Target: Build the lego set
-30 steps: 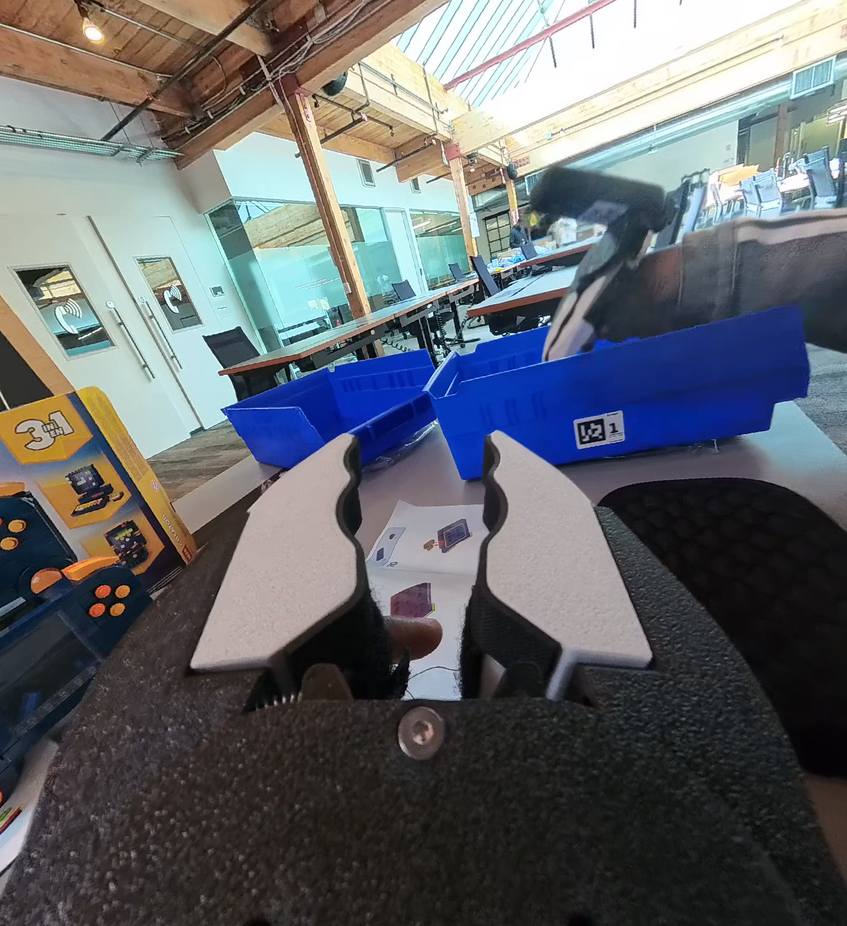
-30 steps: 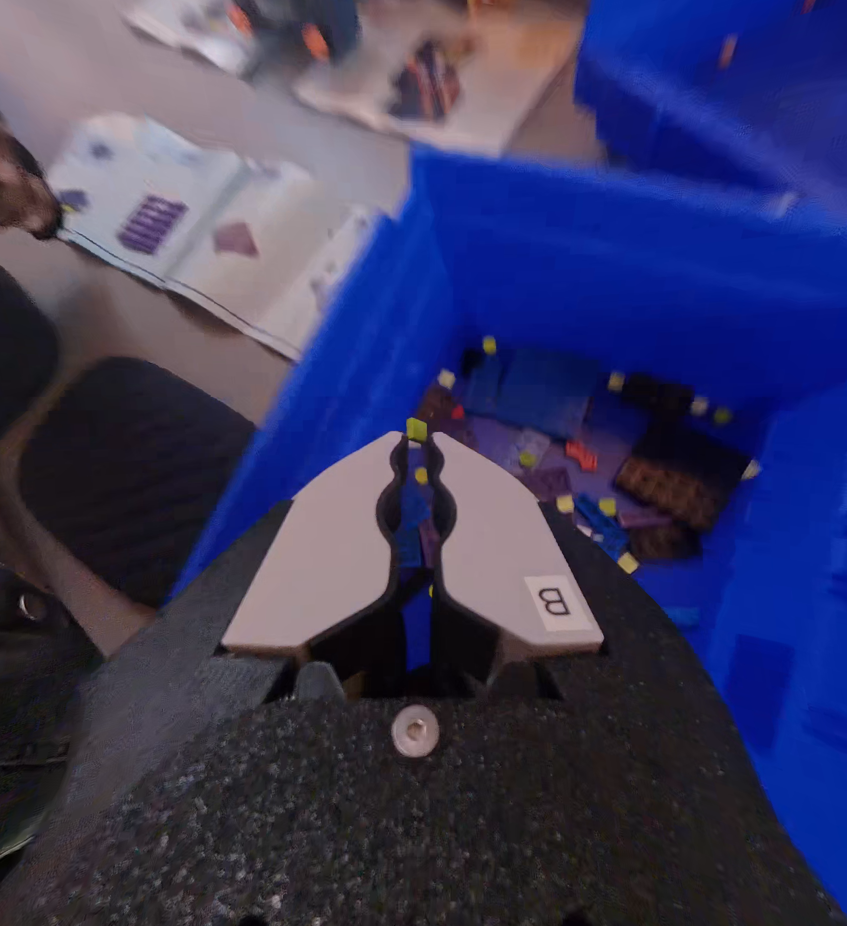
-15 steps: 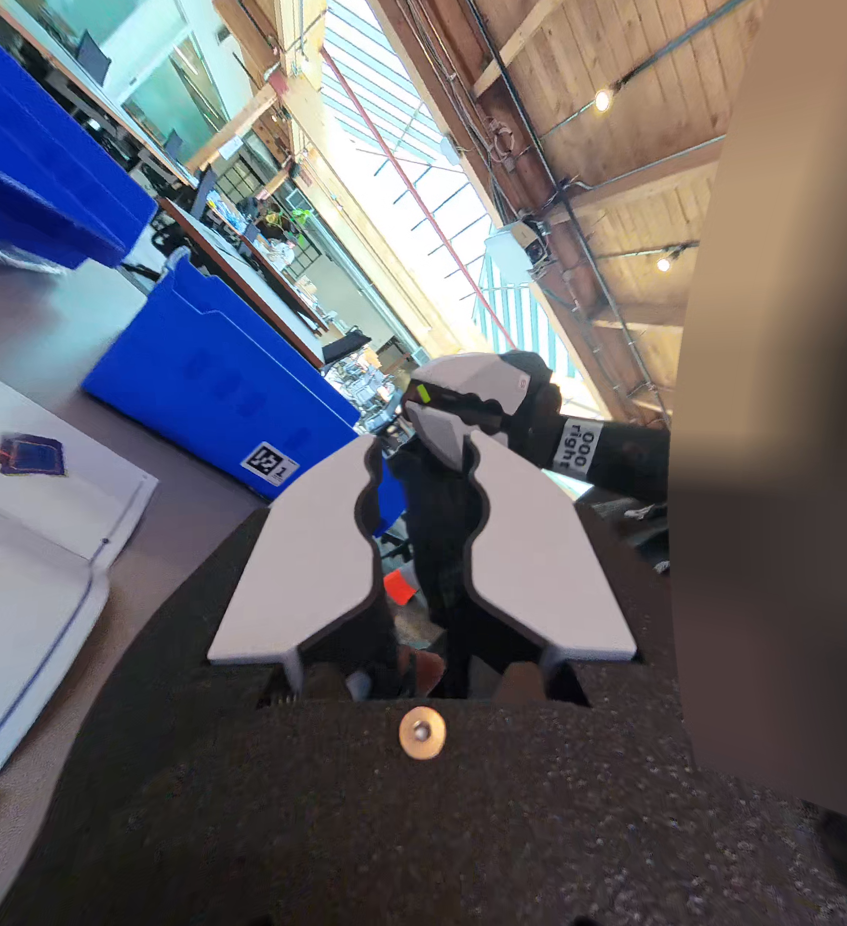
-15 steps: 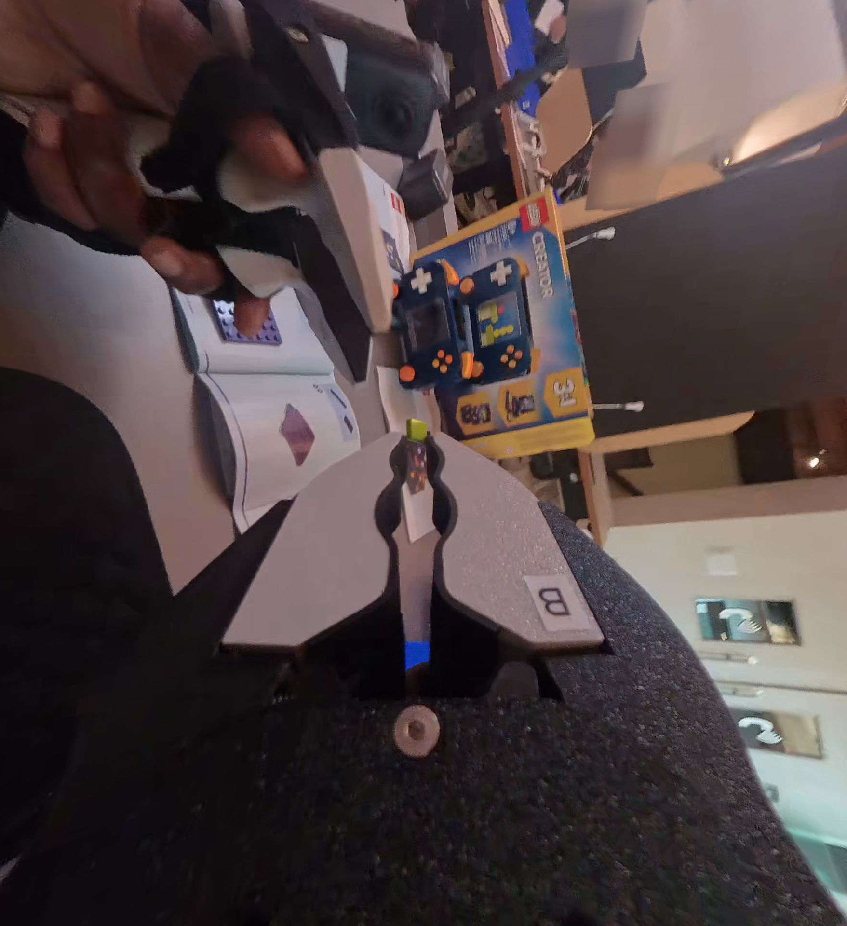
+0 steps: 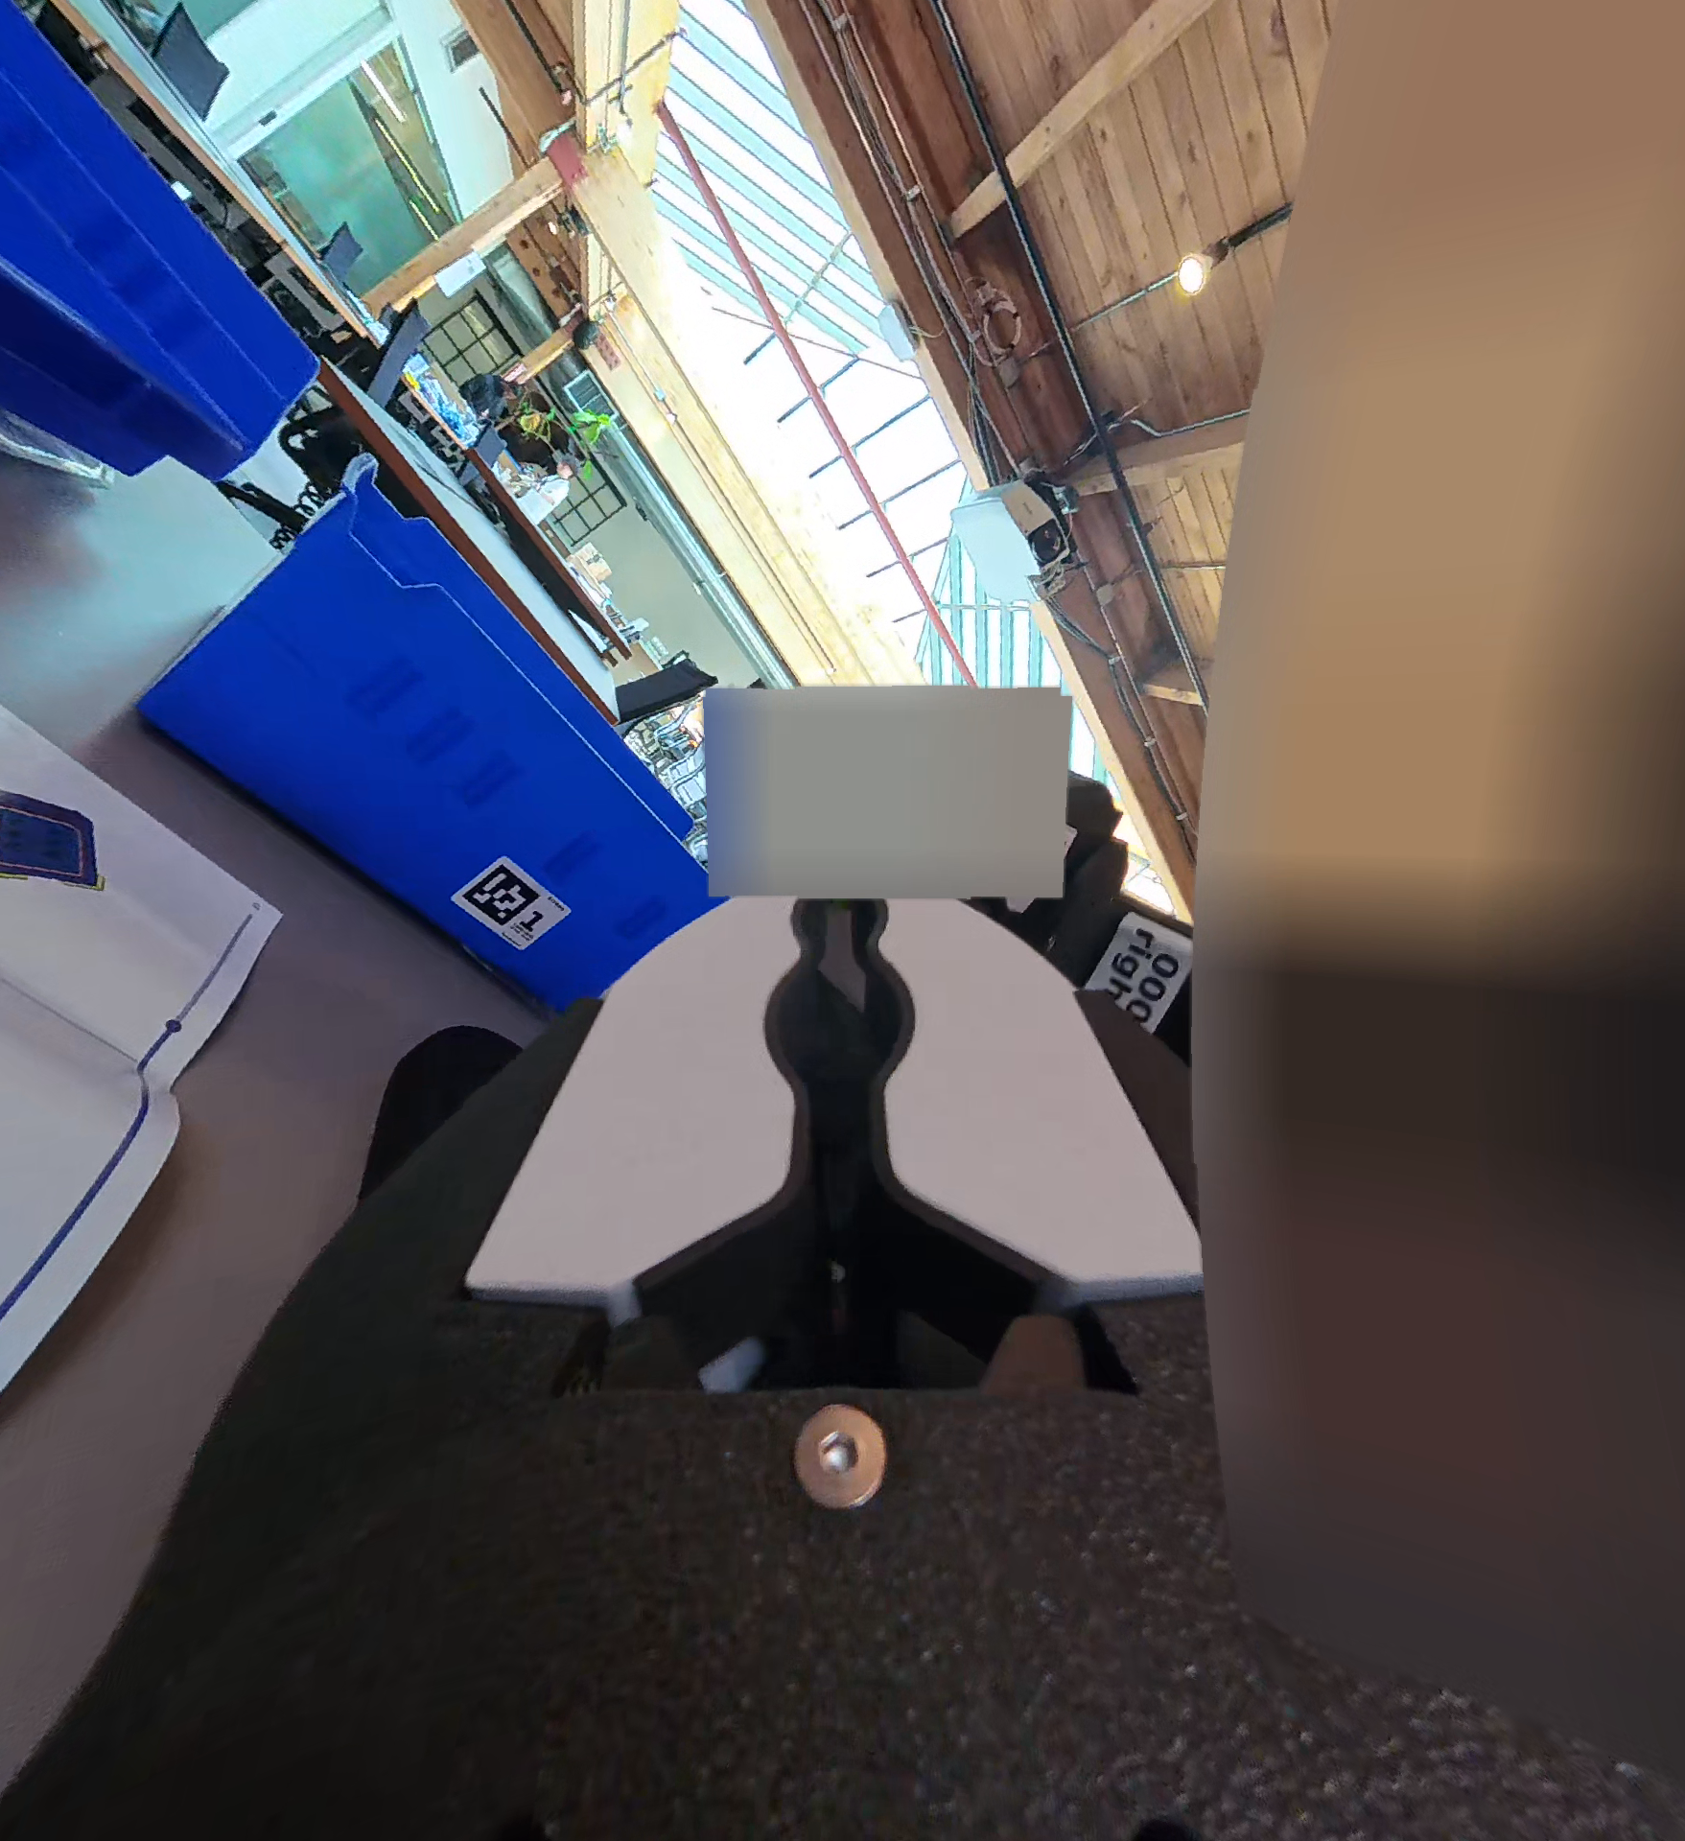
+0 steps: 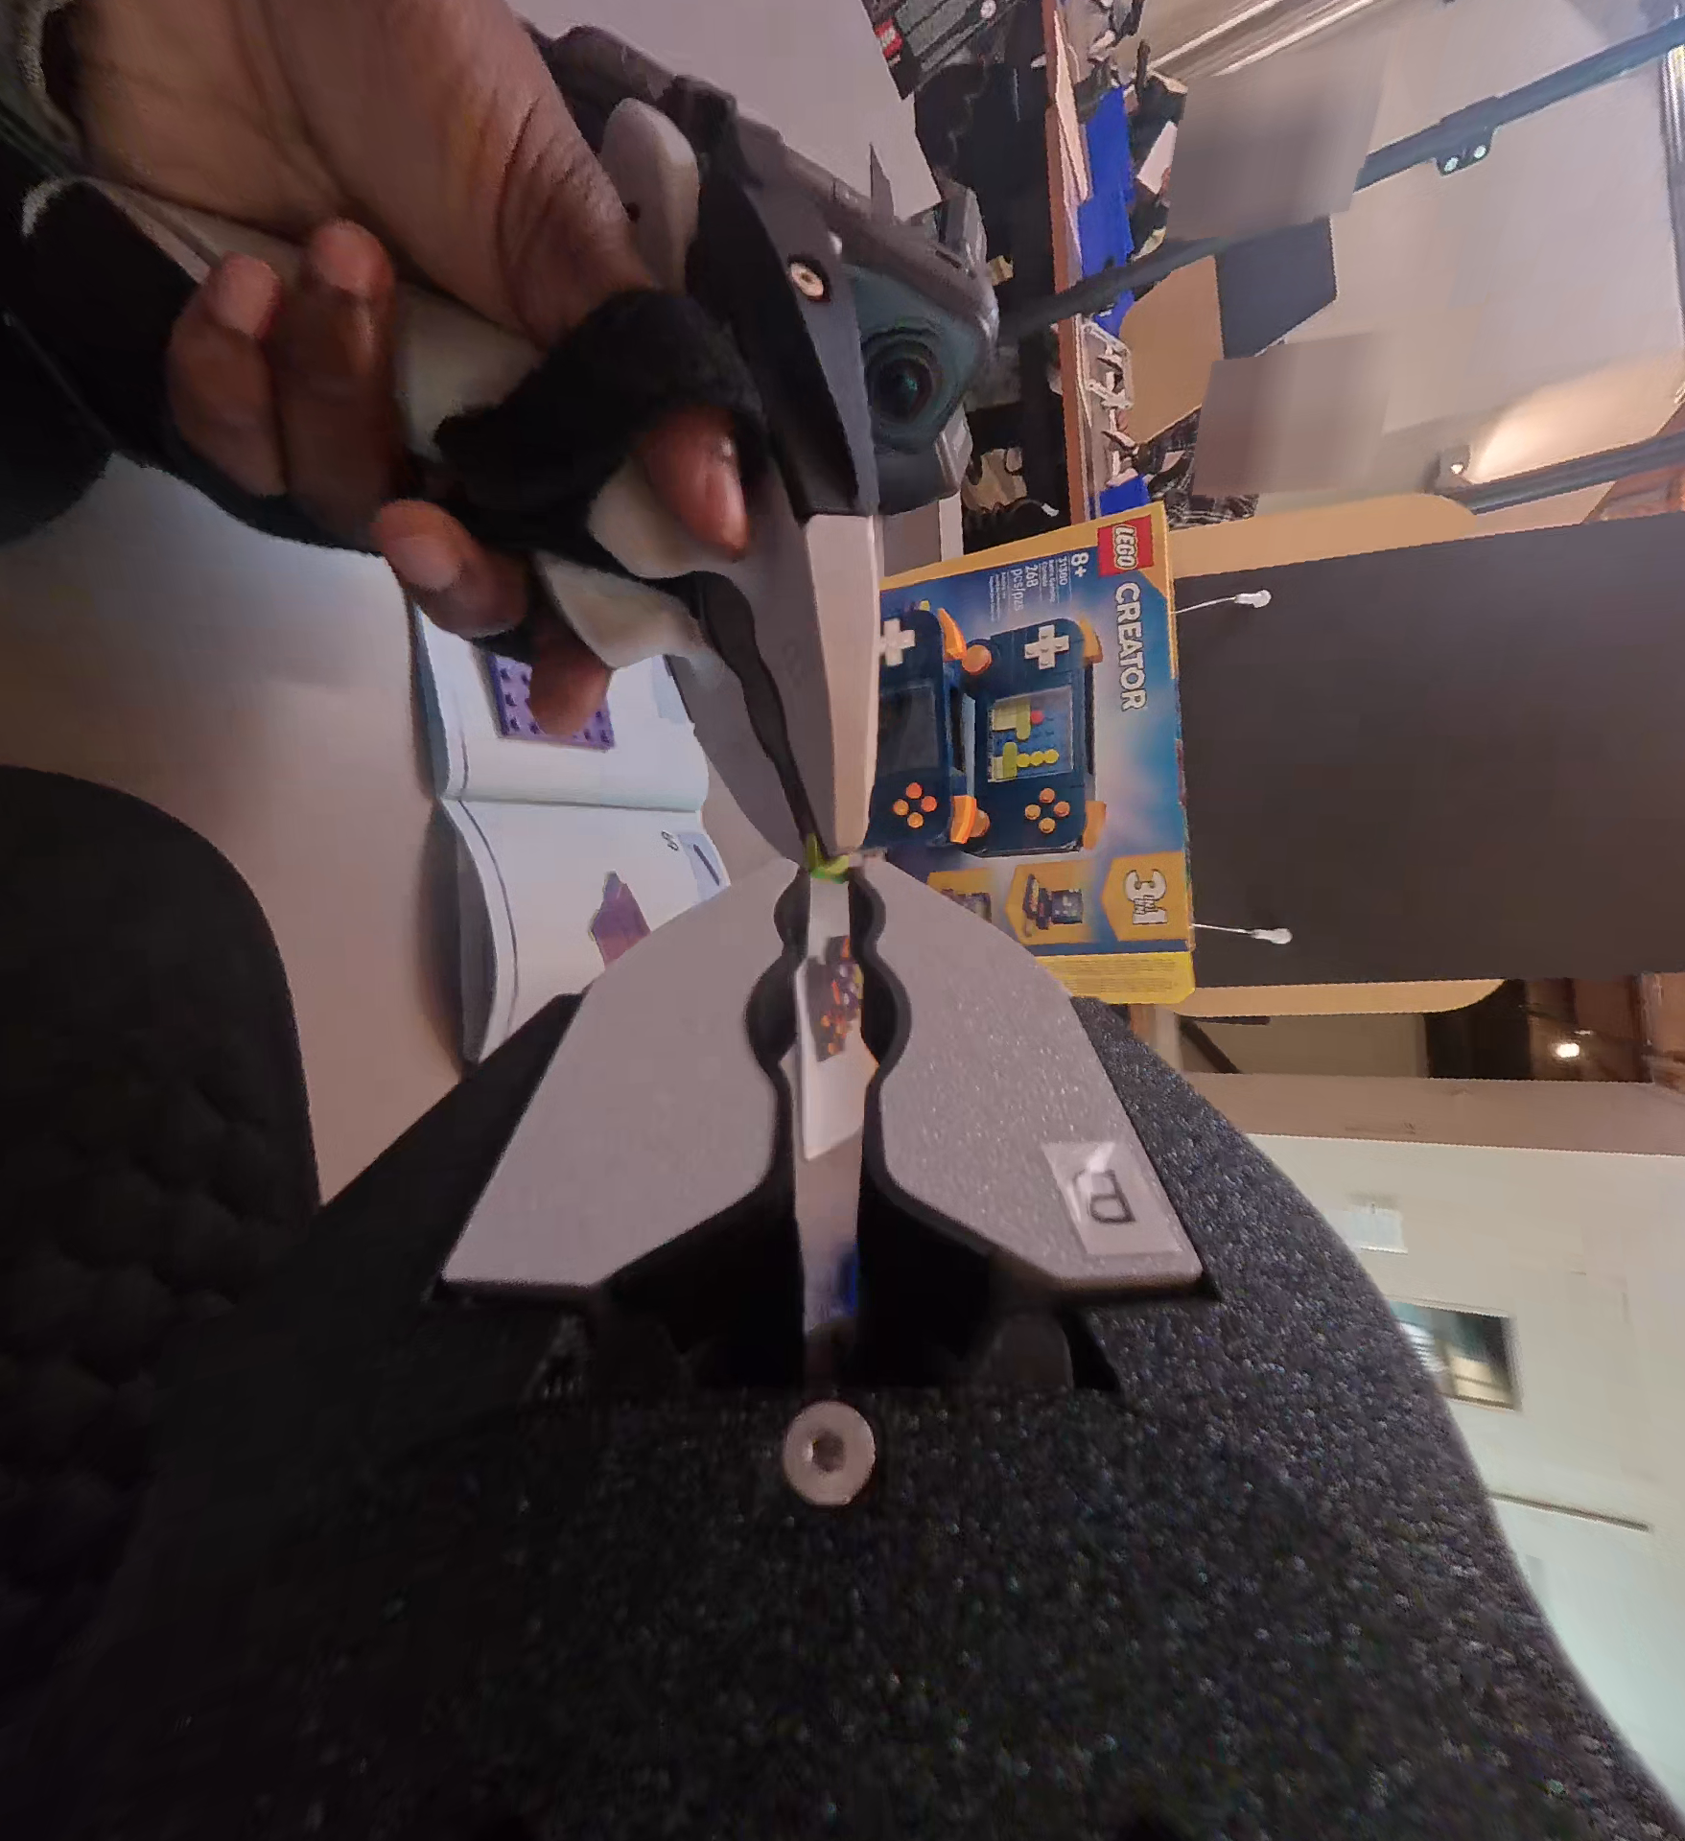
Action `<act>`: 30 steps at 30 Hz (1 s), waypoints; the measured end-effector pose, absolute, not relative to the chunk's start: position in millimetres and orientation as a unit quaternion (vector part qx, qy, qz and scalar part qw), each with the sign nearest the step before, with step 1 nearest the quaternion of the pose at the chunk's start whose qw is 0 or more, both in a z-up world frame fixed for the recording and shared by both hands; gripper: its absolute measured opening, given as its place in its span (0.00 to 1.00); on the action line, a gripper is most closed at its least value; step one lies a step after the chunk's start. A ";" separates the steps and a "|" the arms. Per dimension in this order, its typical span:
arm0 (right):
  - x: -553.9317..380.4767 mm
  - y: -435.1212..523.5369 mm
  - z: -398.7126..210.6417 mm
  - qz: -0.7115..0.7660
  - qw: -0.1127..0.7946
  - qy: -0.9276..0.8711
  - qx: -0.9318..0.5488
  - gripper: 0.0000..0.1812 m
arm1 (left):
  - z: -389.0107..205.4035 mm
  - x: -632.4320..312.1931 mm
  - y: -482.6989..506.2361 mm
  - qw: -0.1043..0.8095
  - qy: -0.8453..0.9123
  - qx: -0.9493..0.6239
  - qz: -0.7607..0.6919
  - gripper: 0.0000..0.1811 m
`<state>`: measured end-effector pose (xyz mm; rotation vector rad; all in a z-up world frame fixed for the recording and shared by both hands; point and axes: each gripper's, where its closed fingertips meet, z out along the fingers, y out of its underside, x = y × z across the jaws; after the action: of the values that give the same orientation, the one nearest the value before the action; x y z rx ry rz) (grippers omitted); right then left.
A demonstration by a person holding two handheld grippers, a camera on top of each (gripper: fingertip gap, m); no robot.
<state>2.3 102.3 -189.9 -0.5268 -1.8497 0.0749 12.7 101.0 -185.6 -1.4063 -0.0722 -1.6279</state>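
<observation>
My right gripper [image 6: 826, 877] is shut on a small lime-green lego piece [image 6: 828, 865] held at its very tips. My left gripper [image 6: 818, 832], held by a hand [image 6: 370, 199], comes in from above and meets it tip to tip, its fingers closed together at the same piece. In the left wrist view my left gripper [image 5: 840, 912] has narrow jaws with a speck of the lime piece [image 5: 843, 905] between the tips. Part of the right gripper's body [image 5: 1147, 971] shows just behind. Both are held in the air above the table.
An open instruction booklet [image 6: 569, 827] lies on the table and also shows in the left wrist view [image 5: 41, 946]. The lego box [image 6: 1037, 757] stands behind it. Two blue bins [image 5: 400, 767] [image 5: 71, 299] stand on the table. A black mat [image 6: 71, 1046] lies near the front. Less than 4 cm separates the two grippers' tips.
My right gripper came out of the blue bin with the lime piece and swung over to the left gripper. My left gripper turned toward it and closed its jaws from open.
</observation>
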 end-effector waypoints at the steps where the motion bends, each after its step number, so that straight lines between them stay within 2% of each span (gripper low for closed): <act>1: 1.7 102.3 -190.6 0.056 0.565 -0.787 -0.241 0.04 | -186.0 12.2 100.9 0.477 -0.028 -0.578 -0.662 0.02; 6: 2.9 101.0 -188.7 0.211 0.482 -0.773 -0.356 0.07 | -193.3 7.0 104.9 0.504 -0.021 -0.611 -0.610 0.01; 10: 0.1 104.1 -201.6 0.184 0.458 -0.789 -0.365 0.08 | -196.6 6.8 106.0 0.511 -0.014 -0.627 -0.587 0.01; 26: -4.8 105.1 -207.7 0.148 0.473 -0.798 -0.343 0.04 | -202.4 6.6 107.2 0.504 -0.018 -0.643 -0.577 0.01; 27: -5.1 104.2 -206.6 0.157 0.472 -0.796 -0.345 0.04 | -201.0 5.6 105.5 0.504 -0.012 -0.644 -0.576 0.03; 29: -4.2 105.2 -203.4 0.185 0.470 -0.784 -0.361 0.04 | -195.5 -7.5 96.7 0.521 0.008 -0.654 -0.549 0.16; 30: -3.2 105.6 -203.0 0.207 0.463 -0.777 -0.374 0.04 | -194.3 -20.2 90.1 0.544 0.022 -0.667 -0.508 0.19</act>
<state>-3.2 105.6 -203.0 -0.9184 -1.9094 0.5090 -20.2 90.1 -194.3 -1.5834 0.0532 -1.2044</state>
